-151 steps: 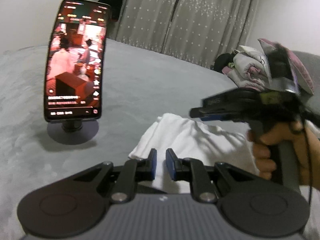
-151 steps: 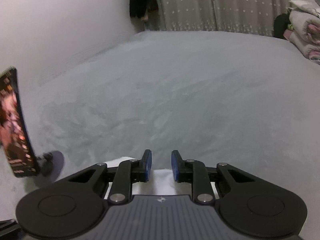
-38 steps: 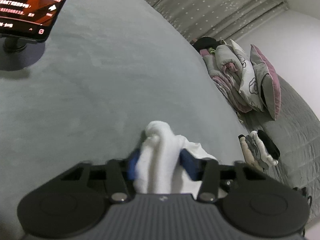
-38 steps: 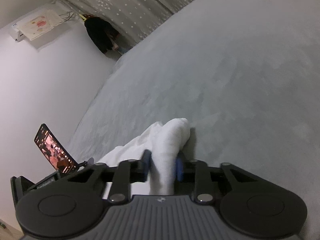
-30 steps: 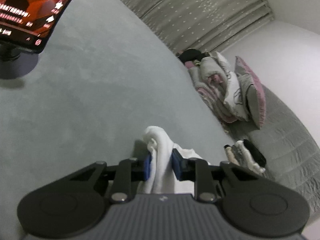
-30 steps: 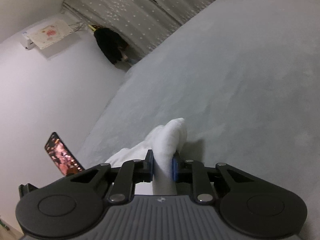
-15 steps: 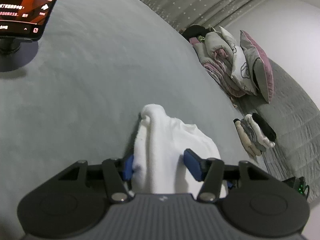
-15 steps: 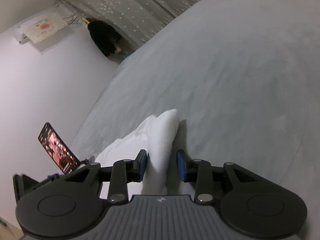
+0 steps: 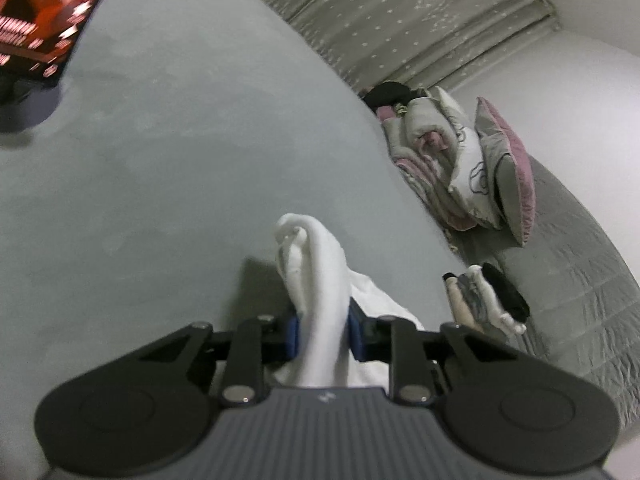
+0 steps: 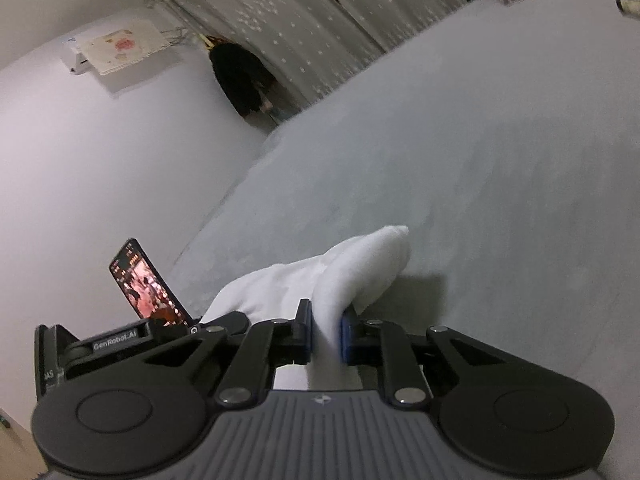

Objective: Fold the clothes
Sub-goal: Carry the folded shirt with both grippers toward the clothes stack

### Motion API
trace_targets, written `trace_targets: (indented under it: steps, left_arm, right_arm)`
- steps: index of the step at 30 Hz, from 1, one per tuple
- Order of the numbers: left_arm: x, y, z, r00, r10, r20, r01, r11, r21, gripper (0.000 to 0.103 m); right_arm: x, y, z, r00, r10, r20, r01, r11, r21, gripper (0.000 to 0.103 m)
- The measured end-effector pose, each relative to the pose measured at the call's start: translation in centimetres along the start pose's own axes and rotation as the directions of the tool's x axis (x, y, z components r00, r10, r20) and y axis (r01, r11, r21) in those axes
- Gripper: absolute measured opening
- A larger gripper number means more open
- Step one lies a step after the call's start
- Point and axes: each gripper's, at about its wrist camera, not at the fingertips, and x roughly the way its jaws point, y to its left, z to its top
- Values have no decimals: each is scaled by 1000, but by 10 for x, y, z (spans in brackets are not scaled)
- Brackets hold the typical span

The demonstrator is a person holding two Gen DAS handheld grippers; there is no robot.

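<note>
Left hand-held gripper (image 9: 323,335): clenched on a bunched fold of the white cloth (image 9: 316,280), blue pads pressing it from both sides
Right hand-held gripper (image 10: 326,332): clenched on another fold of the white cloth (image 10: 352,276)
White cloth: on the grey bed (image 9: 180,152), pinched edges raised above the cover, a shadow beneath them
Phone (image 10: 148,290): lit, propped on a stand at the bed's left side
Pillows (image 9: 472,172): piled at the far right edge
Small folded clothes (image 9: 484,300): on the quilted grey cover, right of the cloth
</note>
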Motion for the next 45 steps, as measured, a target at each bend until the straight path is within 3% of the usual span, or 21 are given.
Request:
trace_targets:
  steps: [12,22,33,45]
  left_arm:
    - [20,-79,-2,999,-47,19,45,996,80,22]
    - [53,-137,-10,998,-56,-12,57,989,140,22]
    - [120,-211,-20,995,-91,-52,99,978,184,22]
    - [230,-307,-35,981,-169,-99,186,959,215,21]
  right_arm:
    - [-55,-10,42,994,3,112,-3,1000,-3,16]
    - [-91,-32,72,985,-17,174,17,1000,2,16]
    - [-139,-72,130,969,-58,241,62,998,-10,16]
    - [-194,-143,218,942,-133,307,138,990,6,16]
